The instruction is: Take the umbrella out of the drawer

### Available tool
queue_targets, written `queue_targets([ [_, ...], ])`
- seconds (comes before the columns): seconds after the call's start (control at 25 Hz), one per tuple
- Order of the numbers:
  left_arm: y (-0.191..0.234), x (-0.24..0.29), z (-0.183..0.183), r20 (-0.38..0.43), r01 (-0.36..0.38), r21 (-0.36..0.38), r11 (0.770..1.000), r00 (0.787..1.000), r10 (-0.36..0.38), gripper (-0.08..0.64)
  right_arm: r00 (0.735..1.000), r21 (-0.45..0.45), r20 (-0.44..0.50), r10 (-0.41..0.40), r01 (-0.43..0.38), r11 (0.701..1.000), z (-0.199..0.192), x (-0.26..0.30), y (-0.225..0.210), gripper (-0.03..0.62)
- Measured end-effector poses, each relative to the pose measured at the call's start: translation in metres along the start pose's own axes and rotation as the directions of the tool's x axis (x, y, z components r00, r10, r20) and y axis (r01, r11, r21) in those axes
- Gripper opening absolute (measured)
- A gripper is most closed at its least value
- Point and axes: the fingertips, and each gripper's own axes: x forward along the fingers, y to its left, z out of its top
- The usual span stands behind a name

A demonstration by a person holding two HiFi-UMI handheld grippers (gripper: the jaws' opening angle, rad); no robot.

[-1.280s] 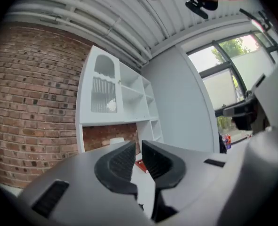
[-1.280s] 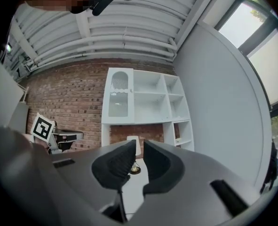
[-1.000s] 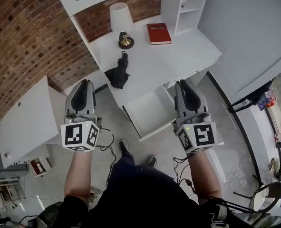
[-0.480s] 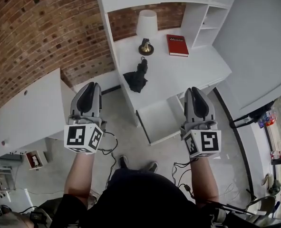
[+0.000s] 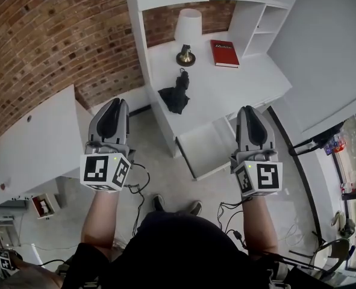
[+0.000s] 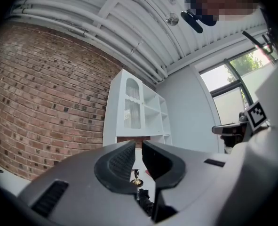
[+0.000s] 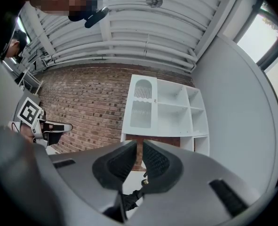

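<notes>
- The white worktop [image 5: 238, 92] stands ahead of both sets of jaws and well apart from them. A lamp [image 5: 188, 32] and a red book [image 5: 224, 53] stand at its far side.
- The drawer [image 5: 211, 149] hangs pulled out under the worktop's near edge, just ahead of the right gripper's tips and to their inner side. It looks empty.
- The black folded umbrella [image 5: 176, 94] lies on the worktop, not in the drawer. It is beyond the tips of both grippers and roughly between their two lines, so the task looks done.
- The umbrella is probably light. It seems to be loose, soft, slippery cloth bunched over a stiff core, and the cloth alone would likely slide or unfurl. The narrow, firm end pointing toward the lamp, or the shaft through the bundle's middle, is judged the better place to grip.
- The left gripper [image 5: 116, 104] and the right gripper [image 5: 250, 110] are held up side by side. Each has its jaws clenched to a slit with nothing between them.
- Against the frame a second ago, the desk sits further right in the head view and more brick wall shows. The umbrella keeps its spot beside the lamp, the drawer is as open as it was, and both grippers are empty as before.
</notes>
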Motion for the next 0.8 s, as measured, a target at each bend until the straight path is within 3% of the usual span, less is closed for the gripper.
queue_targets([
  [0.8,-0.0051,0.0017,0.0000,0.000,0.015,0.001,1.000,1.000,-0.015,0.040,1.000,0.005,0.010,0.007,-0.007,1.000,0.0046,-0.0011,0.0015,0.028],
])
